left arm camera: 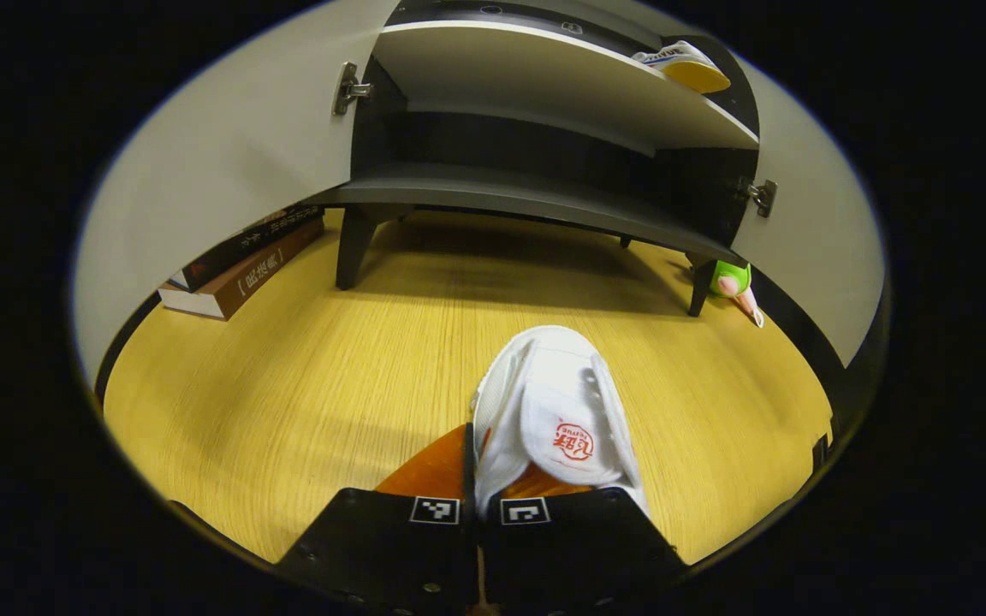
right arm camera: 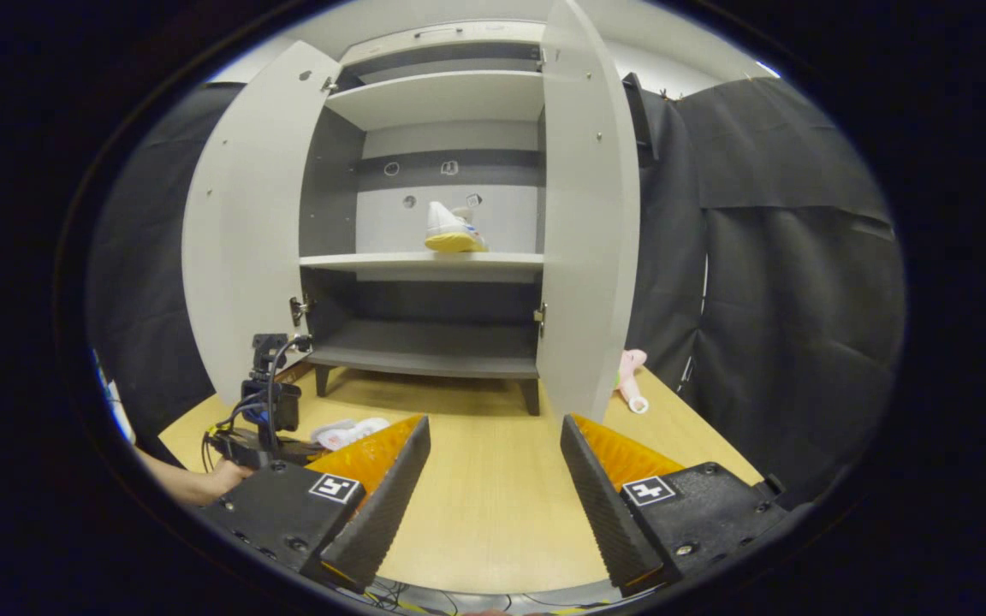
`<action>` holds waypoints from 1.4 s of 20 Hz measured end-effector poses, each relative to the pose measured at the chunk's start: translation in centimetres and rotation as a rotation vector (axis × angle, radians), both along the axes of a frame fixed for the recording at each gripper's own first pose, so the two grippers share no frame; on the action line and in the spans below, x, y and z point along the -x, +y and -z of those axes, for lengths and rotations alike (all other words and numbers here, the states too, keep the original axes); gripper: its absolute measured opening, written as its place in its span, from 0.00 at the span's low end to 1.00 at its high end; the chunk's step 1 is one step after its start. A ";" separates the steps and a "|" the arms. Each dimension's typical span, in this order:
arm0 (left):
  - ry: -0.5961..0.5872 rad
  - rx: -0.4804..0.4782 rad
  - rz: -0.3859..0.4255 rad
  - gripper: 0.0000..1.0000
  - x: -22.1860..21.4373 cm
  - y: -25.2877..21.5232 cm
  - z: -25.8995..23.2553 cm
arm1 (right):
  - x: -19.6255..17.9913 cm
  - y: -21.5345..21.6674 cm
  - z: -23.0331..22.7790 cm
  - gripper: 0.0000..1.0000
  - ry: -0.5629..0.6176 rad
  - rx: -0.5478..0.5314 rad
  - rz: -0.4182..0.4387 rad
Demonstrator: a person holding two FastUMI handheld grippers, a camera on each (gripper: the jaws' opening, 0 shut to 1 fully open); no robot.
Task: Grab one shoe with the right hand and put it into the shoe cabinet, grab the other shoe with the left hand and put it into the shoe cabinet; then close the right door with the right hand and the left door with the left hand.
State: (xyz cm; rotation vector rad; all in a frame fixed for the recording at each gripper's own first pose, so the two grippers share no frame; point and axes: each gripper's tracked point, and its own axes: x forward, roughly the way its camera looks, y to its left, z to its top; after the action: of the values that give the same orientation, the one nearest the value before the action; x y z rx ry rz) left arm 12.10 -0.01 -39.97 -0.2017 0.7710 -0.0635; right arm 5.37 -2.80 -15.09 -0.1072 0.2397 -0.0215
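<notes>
My left gripper [left arm camera: 478, 506] is shut on a white shoe [left arm camera: 555, 409], pinching its rim, over the wooden table. In the right gripper view that same left gripper [right arm camera: 269, 400] sits low on the left, with the white shoe [right arm camera: 349, 430] in front of it and a hand [right arm camera: 202, 481] behind. The second white shoe with a yellow sole [right arm camera: 452, 229] rests on the cabinet's middle shelf [right arm camera: 390, 262], and appears as the shoe [left arm camera: 683, 65] at upper right. My right gripper [right arm camera: 493, 466] stands open and holds nothing, facing the cabinet [right arm camera: 433, 351]. Both doors, left [right arm camera: 245, 231] and right [right arm camera: 589, 222], stand wide open.
Two books [left arm camera: 240, 263] lie stacked on the table beside the cabinet's left leg. A green and pink toy [left arm camera: 734, 284] lies near its right leg, seen as the pink toy [right arm camera: 630, 378]. Black cloth [right arm camera: 784, 257] hangs to the right. Bare wooden tabletop [right arm camera: 493, 505] stretches before the cabinet.
</notes>
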 end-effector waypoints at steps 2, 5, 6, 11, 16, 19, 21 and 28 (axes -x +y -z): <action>0.017 -0.001 -0.012 0.00 0.7 0.2 -0.4 | 0.0 0.2 0.2 0.97 0.004 0.003 -0.008; -0.047 0.008 -0.067 0.00 1.8 0.6 -5.3 | -0.1 0.5 0.6 0.96 0.015 0.003 -0.023; -0.083 0.047 -0.073 0.00 2.2 0.1 -8.2 | -0.2 0.7 0.8 0.97 0.019 0.000 -0.028; -0.336 -0.080 -0.090 0.00 0.0 0.9 -25.7 | -0.4 1.9 1.0 0.96 0.021 -0.025 -0.062; -0.421 0.014 -0.088 0.00 -9.2 0.2 -35.8 | 0.3 2.7 0.0 0.96 -0.008 -0.035 -0.096; -0.352 -0.018 -0.105 0.00 -16.7 1.8 -36.4 | 0.6 2.7 -0.2 0.96 -0.016 -0.031 -0.099; -0.234 -0.023 -0.143 0.00 -20.8 2.7 -34.0 | 1.0 2.4 0.0 0.97 -0.010 -0.030 -0.085; 0.000 -0.091 -0.245 0.00 -28.5 4.9 -29.7 | 2.0 -0.9 0.5 0.97 0.002 -0.029 -0.007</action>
State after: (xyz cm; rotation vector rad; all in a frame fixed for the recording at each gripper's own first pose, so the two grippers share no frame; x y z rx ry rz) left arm 40.56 4.94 -10.22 -0.2079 0.7424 0.2027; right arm 3.39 -3.69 -15.58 -0.0787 0.2411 -0.0111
